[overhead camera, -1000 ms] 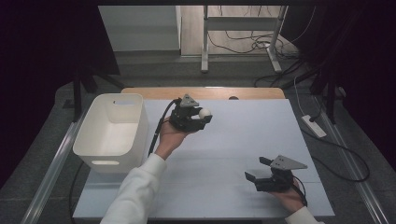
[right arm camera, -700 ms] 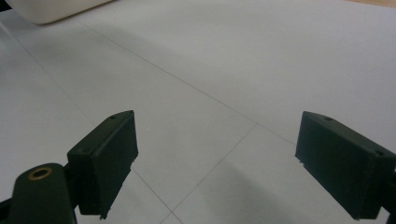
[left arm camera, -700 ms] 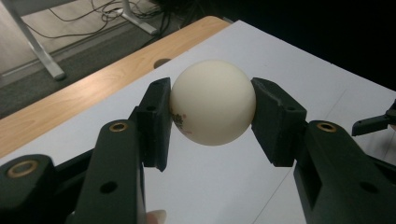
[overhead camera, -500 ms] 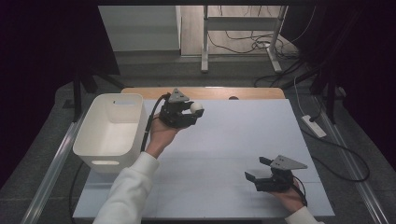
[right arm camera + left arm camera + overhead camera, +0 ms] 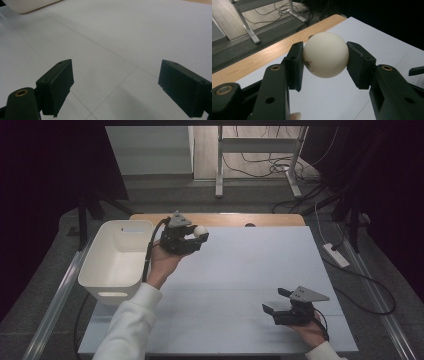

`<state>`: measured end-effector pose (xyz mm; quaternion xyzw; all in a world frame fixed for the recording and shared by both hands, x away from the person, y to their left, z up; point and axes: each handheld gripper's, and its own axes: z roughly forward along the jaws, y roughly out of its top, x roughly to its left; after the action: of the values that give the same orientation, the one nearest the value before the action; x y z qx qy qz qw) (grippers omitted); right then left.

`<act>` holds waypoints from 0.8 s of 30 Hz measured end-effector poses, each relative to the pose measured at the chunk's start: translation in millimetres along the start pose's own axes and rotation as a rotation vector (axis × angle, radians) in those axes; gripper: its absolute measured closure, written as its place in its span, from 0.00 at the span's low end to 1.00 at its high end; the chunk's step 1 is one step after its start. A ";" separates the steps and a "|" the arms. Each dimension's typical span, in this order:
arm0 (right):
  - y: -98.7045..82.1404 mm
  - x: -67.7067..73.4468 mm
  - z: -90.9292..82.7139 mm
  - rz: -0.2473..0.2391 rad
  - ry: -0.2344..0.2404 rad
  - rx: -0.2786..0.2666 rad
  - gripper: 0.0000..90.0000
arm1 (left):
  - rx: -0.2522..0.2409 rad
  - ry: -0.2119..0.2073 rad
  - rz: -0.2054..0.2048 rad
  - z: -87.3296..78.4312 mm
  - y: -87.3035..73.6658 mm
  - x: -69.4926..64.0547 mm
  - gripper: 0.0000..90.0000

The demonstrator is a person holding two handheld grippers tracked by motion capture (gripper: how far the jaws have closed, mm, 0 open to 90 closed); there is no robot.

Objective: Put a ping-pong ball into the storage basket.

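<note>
The left gripper [image 5: 196, 236] is lifted off the table, and its two black jaws are clamped on a white ball [image 5: 326, 54], one pad pressed flat against each side so the ball sits squarely between them. From the left gripper view the ball looks smooth, matte and cream-white, with a small reddish printed mark low on the side next to the left-hand pad [image 5: 295, 65]; I can't make out what the print says. In the high view the ball [image 5: 200, 231] pokes out just beyond the fingertips, over the far part of the white table [image 5: 260, 270], and a white bin [image 5: 116, 257] stands just beside the hand holding that gripper, on its outer side. The right gripper [image 5: 277, 301] is low over the near part of the table, well apart from the ball, with its jaws spread wide and nothing between them; in the right gripper view its two pads [image 5: 58, 82] frame only bare white tabletop crossed by thin seam lines.
</note>
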<state>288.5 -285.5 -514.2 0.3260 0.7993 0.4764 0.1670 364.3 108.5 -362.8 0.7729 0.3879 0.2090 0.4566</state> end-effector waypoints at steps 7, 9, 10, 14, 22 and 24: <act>0.1 -0.5 -0.1 0.005 -0.003 -0.006 0.14 | 0.001 0.015 -0.005 -9.8 -1.5 4.2 0.56; 0.1 -0.4 -0.2 0.004 -0.003 -0.008 0.14 | 0.000 0.018 -0.007 -10.5 -1.7 4.6 0.56; 0.1 -0.4 -0.2 0.004 -0.002 -0.008 0.14 | 0.000 0.021 -0.009 -12.0 -1.9 5.8 0.56; 0.4 -0.7 -0.8 0.007 -0.002 -0.008 0.14 | 0.001 0.034 -0.013 -15.7 -2.8 8.8 0.56; 0.7 -0.2 -0.9 0.003 -0.001 -0.007 0.14 | 0.006 0.064 -0.017 -25.9 -5.2 14.9 0.56; 0.7 -0.1 -0.5 0.002 0.001 -0.004 0.14 | 0.006 0.073 -0.019 -29.9 -5.9 17.6 0.56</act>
<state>288.5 -285.6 -513.4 0.3263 0.7980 0.4784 0.1670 352.3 140.3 -353.7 0.7624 0.4124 0.2315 0.4417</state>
